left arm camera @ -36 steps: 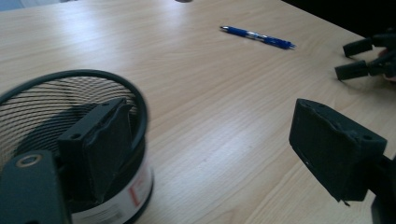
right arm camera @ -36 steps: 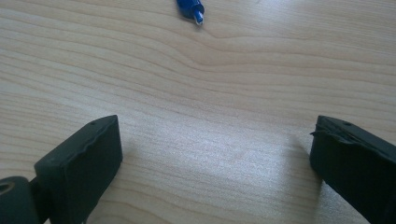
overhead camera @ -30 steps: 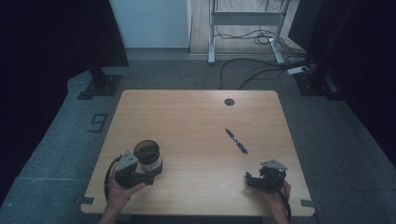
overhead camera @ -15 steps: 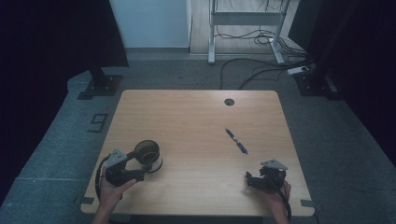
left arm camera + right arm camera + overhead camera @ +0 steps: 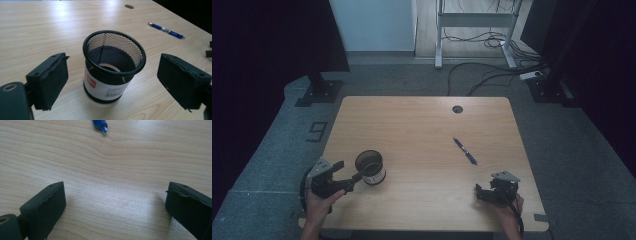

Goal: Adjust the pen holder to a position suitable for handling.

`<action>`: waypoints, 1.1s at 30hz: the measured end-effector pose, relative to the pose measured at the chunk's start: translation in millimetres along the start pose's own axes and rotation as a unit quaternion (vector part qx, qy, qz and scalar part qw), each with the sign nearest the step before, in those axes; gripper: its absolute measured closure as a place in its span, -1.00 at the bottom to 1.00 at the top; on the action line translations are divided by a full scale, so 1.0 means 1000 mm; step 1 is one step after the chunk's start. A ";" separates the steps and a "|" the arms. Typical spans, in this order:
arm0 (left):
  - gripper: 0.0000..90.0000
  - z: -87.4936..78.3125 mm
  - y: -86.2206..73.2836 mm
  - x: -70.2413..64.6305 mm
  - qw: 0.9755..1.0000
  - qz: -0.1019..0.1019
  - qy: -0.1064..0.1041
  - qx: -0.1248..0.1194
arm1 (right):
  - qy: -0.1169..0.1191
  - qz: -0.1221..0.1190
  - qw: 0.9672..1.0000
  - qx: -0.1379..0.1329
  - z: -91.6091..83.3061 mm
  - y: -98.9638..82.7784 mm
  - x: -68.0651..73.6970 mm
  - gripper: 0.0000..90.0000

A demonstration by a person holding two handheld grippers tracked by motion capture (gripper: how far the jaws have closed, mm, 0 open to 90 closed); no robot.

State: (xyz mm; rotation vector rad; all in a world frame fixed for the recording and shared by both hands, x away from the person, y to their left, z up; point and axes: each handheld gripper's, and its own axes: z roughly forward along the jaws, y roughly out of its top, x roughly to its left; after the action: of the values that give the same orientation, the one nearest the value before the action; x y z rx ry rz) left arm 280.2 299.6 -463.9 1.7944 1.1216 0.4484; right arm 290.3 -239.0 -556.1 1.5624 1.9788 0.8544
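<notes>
Left gripper (image 5: 112, 82) jaws spread wide, black mesh pen cup (image 5: 113, 66) upright just ahead between them, untouched. Blue pen (image 5: 166, 30) farther ahead, right, on wooden table (image 5: 37, 30).

A pale wooden worktop (image 5: 412, 130) has a round cable hole (image 5: 457, 109) near its far edge. A black mesh cup (image 5: 370, 167) with a white label stands upright near the front left, well apart from a blue pen (image 5: 465, 151) lying right of centre. On the grey floor (image 5: 402, 80) are a dark "9" mark (image 5: 316, 132), loose cables (image 5: 477, 80), a stand's flat base (image 5: 318, 92), a white metal frame (image 5: 474, 20), and what may be a power strip (image 5: 530, 76).
</notes>
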 end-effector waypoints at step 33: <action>-0.95 0.052 -0.014 0.000 0.997 0.040 0.004 0.063 | -0.003 0.002 1.000 0.000 0.001 0.001 0.000 -0.94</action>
State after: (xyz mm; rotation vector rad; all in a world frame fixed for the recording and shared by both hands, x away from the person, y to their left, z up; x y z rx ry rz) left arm 309.1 274.3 -501.8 1.9539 1.1079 0.4398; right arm 291.5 -239.1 -556.2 1.5678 1.9708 0.8507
